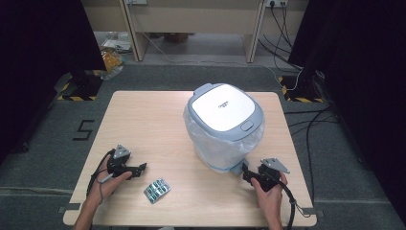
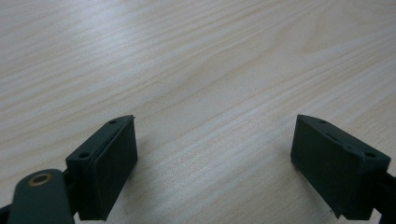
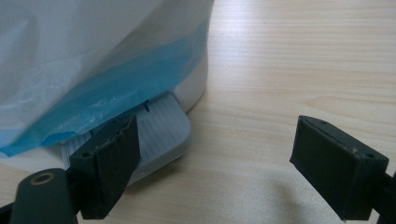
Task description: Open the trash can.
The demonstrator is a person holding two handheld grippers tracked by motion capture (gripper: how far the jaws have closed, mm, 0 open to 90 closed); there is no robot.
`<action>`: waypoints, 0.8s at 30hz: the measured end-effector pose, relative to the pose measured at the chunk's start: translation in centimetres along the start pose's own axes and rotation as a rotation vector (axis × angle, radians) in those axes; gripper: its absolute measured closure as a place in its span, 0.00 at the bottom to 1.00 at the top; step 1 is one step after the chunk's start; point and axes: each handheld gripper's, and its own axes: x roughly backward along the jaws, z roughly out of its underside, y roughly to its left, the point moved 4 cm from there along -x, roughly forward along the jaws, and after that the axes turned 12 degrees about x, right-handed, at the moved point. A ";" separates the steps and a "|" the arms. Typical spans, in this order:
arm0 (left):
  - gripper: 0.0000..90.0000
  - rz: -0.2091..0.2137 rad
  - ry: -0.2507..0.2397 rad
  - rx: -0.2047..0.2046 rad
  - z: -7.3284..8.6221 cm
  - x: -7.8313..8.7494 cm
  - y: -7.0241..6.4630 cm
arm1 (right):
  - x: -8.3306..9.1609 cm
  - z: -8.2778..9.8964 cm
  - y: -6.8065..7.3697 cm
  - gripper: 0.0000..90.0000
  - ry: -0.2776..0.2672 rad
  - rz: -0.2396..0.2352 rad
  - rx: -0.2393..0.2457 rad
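A small pedal bin [image 1: 222, 108] with a white lid and a clear bag liner [image 1: 210, 143] stands on the right half of the wooden table [image 1: 143, 120]. Its grey foot pedal [image 3: 161, 130] sticks out at the base, under the blue edge of the bag [image 3: 116, 93]. My right gripper [image 3: 215, 163] is open just in front of that pedal, left jaw beside it, nothing between the jaws. A blister pack of green pills [image 1: 157, 189] lies near the front edge. To its left, my left gripper [image 1: 142, 168] is open over bare wood [image 2: 210, 70].
The table's front edge runs close to both hands. Cables [image 1: 306, 124] trail over the floor to the right of the table. A black "5" [image 1: 84, 129] is marked on the floor at the left. A desk frame [image 1: 191, 19] stands behind the table.
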 end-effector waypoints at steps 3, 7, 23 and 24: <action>0.15 0.000 0.000 0.000 0.0 0.0 0.0 | 0.1 0.0 0.3 0.17 -0.011 0.020 0.026; 0.15 0.000 0.000 0.000 0.0 0.0 0.0 | 0.1 -0.1 0.1 0.17 -0.013 0.000 0.030; 0.15 0.000 0.000 0.000 0.0 0.0 0.0 | 0.2 -0.2 0.7 0.18 -0.006 -0.057 0.097; 0.15 0.001 0.000 0.000 0.0 0.0 0.0 | 0.0 0.0 0.6 0.17 -0.003 -0.058 0.078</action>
